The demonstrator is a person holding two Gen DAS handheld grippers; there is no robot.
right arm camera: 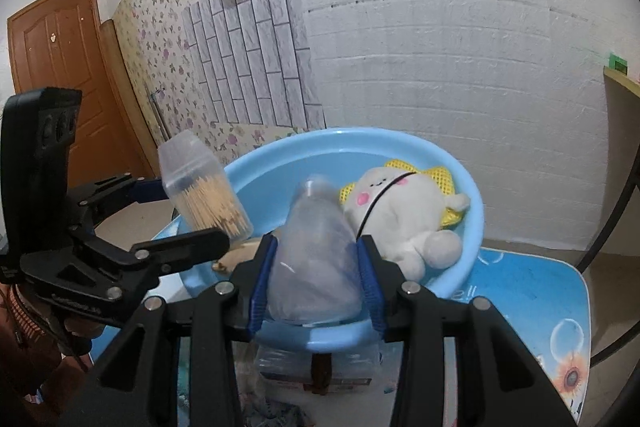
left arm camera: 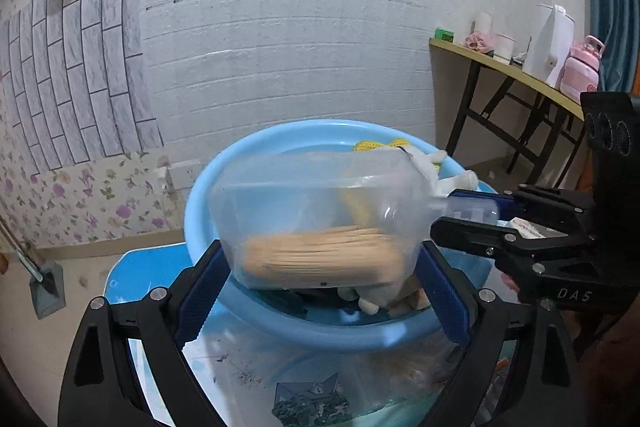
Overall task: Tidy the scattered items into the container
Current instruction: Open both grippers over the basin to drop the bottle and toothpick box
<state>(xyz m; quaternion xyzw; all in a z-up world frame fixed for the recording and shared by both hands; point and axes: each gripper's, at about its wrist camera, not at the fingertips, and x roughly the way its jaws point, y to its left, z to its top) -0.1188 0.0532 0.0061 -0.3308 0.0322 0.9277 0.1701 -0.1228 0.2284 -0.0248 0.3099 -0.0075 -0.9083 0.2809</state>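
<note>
In the left wrist view, the clear toothpick jar [left arm camera: 320, 223] is motion-blurred and hides most of the blue basin's [left arm camera: 200, 195] inside (only scraps of a plush toy [left arm camera: 456, 181] peek out, right of centre). In the right wrist view, the clear bottle [right arm camera: 316, 267] covers the basin's near floor at lower centre.

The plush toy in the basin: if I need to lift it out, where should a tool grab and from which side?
Probably from above, pinching the plush toy across its round white belly. It lies on its back against the blue basin wall, belly exposed; the stubby limbs look too small to hold securely.
</note>
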